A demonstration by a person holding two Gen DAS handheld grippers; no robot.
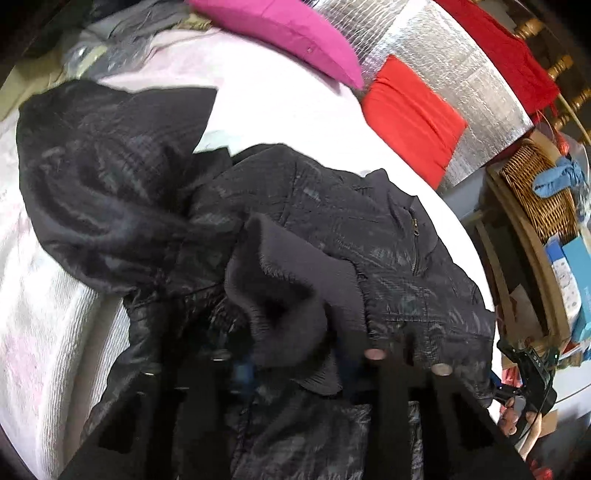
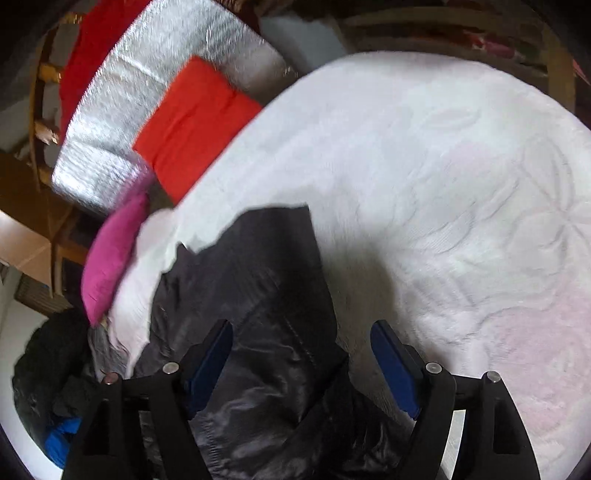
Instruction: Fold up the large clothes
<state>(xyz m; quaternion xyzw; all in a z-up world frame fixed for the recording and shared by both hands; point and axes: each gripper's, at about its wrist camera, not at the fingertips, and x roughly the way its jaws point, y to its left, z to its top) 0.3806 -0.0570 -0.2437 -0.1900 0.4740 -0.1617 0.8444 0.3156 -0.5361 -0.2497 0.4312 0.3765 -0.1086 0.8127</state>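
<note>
The black jacket (image 1: 332, 236) lies crumpled on the bed (image 1: 295, 110), and I take it as my landmark for everything else. It is bunched rather than spread flat, with its fleece-lined cuff (image 1: 291, 291) turned up toward me and a zip showing on the chest, so the fold is, as I judge it, only at its start.

My left gripper (image 1: 295, 373) sits low over the near edge of the jacket. Its fingers are buried in dark cloth and blur, so I cannot see the pads clearly; they look drawn nearly together, and the ribbed cuff bunches right where they meet, which suggests a pinch on that sleeve. I would hold it there to have a firm handle for pulling the sleeve straight.

My right gripper (image 2: 301, 365) hovers over another part of the jacket, its blue-padded fingers (image 2: 395, 369) standing wide apart. A ridge of shiny fabric runs up between them, yet neither pad presses on it, so this hand grips nothing. The wide spread makes sense if I mean to straddle a thick fold before closing.

Beyond the jacket, at the head of the bed, rest a red cushion (image 1: 413, 114) and a magenta pillow (image 1: 288, 33) against a silver quilted sheet (image 1: 454, 85). To the jacket's right, off the bed, stands a wicker basket (image 1: 532, 184).
</note>
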